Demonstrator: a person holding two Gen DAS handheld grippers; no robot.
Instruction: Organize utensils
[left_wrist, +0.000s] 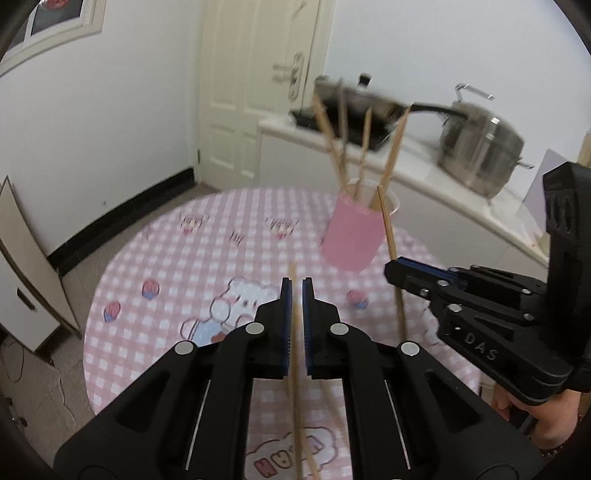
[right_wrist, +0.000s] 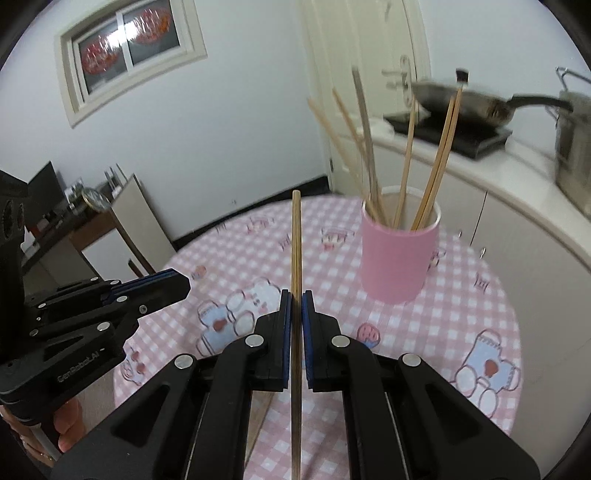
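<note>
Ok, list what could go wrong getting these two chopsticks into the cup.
1. The pink cup already bristles with splayed chopsticks; a new one could catch on them and possibly tip the cup.
2. The right hand-held gripper pinches its chopstick partway along, so it may pivot or slip.
3. The left hand-held gripper with its chopstick is close beside the right one; both going in together could collide.

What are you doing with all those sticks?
A person is tidying chopsticks into a pink cup on the table. Each hand works a gripper. The left gripper is shut on one chopstick, and the right gripper is shut on another chopstick. Several chopsticks already stand in the cup.
</note>
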